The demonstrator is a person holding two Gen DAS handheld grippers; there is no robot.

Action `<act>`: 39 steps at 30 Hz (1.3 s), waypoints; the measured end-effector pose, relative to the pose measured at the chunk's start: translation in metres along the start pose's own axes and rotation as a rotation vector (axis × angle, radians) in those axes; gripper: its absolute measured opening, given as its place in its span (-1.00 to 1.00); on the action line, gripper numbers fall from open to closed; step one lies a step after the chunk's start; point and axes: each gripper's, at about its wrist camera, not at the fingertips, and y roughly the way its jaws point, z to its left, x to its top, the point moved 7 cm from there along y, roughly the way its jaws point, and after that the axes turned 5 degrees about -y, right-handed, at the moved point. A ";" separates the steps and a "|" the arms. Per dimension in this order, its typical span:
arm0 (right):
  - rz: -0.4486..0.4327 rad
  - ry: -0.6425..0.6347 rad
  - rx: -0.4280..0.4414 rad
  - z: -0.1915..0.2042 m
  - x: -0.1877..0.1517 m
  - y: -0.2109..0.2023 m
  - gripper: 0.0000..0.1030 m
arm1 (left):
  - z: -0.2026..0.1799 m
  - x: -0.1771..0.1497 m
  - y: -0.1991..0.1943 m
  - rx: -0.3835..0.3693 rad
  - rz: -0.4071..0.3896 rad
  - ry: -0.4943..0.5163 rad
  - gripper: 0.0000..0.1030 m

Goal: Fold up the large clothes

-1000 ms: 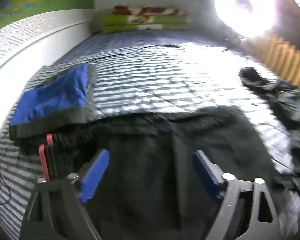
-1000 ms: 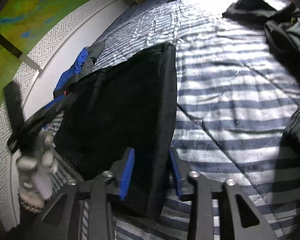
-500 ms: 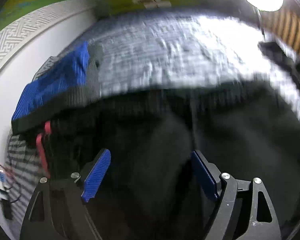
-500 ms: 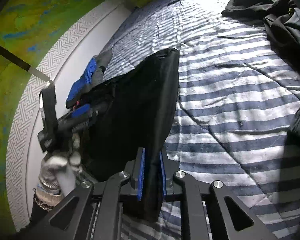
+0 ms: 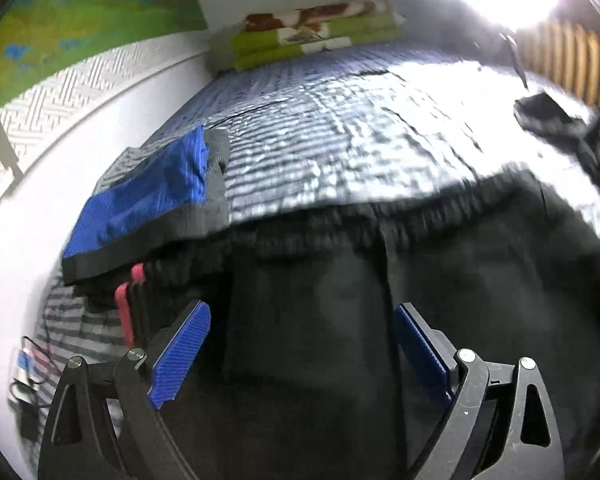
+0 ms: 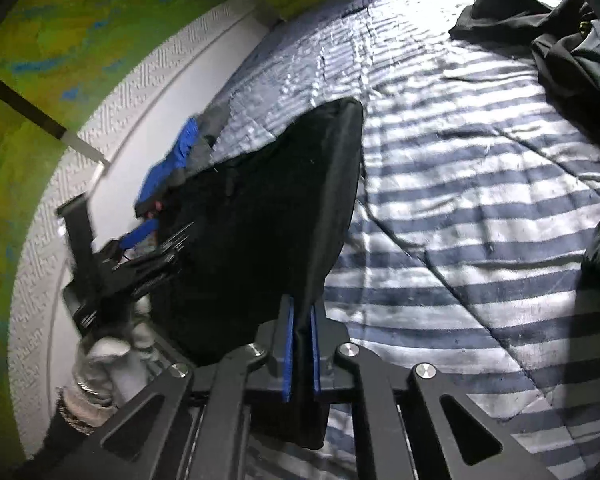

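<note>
A large black garment lies spread on the striped bed cover. My left gripper hovers over it with its jaws opening wide, and no cloth is pinched between the blue pads. In the right wrist view the same black garment stretches away from me, its near edge lifted. My right gripper is shut on that near edge, the cloth pressed between the two blue pads. The left gripper shows blurred at the garment's far-left side, held by a gloved hand.
A folded blue and grey garment lies at the bed's left edge by the white wall. A heap of dark clothes sits at the far right. Folded green blankets lie at the head of the bed.
My right gripper closed onto the black garment's near edge and lifted it slightly. The left gripper's jaws spread wider and its view tilted, showing more of the far wall.
</note>
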 end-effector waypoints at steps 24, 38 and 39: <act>-0.062 -0.128 0.099 0.130 0.029 -0.022 -0.93 | 0.088 -0.078 -0.033 0.026 0.054 -0.175 0.89; 0.083 -0.388 0.065 0.274 0.012 0.116 -0.93 | 0.266 -0.100 -0.068 0.196 -0.010 -0.490 0.88; 0.110 -0.403 0.052 0.280 0.006 0.136 -0.93 | 0.274 -0.102 -0.067 0.201 -0.005 -0.505 0.88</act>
